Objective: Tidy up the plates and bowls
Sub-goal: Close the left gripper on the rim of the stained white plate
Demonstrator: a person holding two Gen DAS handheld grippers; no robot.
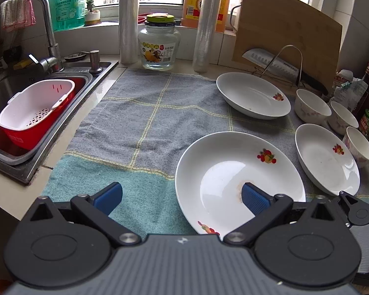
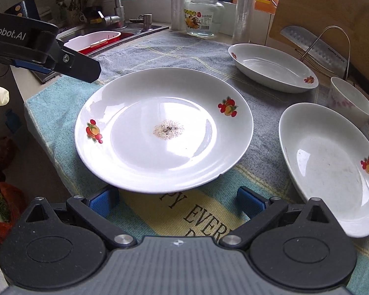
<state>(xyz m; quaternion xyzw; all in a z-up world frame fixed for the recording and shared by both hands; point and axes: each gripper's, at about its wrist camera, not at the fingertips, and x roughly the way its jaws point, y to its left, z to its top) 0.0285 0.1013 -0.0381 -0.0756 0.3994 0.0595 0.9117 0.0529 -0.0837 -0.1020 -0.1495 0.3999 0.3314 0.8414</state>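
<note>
A kitchen counter under a window, spread with a grey and teal checked towel point(image 1: 145, 123), coarse in weave; a steel sink point(image 1: 2, 93) lies at ten o'clock from my left gripper point(image 1: 182, 198).

Both my grippers are spread wide and hold nothing. The big plate point(image 2: 163, 132), round, glossy white china with fruit decals and a speckled smudge at its centre, sits flat on the towel at twelve o'clock from my right gripper point(image 2: 177, 202), its near rim between my two blue pads and just ahead of them. From my left, the same plate lies at one o'clock, and my right-side pad point(image 1: 254, 200) hangs over its well.

Being round, the plate has no long axis; its low, thin rim is what matters, and my right gripper faces that rim squarely, so I judge it the better placed to pinch it.

Two oval dishes, one point(image 2: 329, 169) at three o'clock and one point(image 2: 273, 66) at one, lie apart. Three small floral bowls point(image 1: 312, 107) cluster beyond, near each other.
</note>
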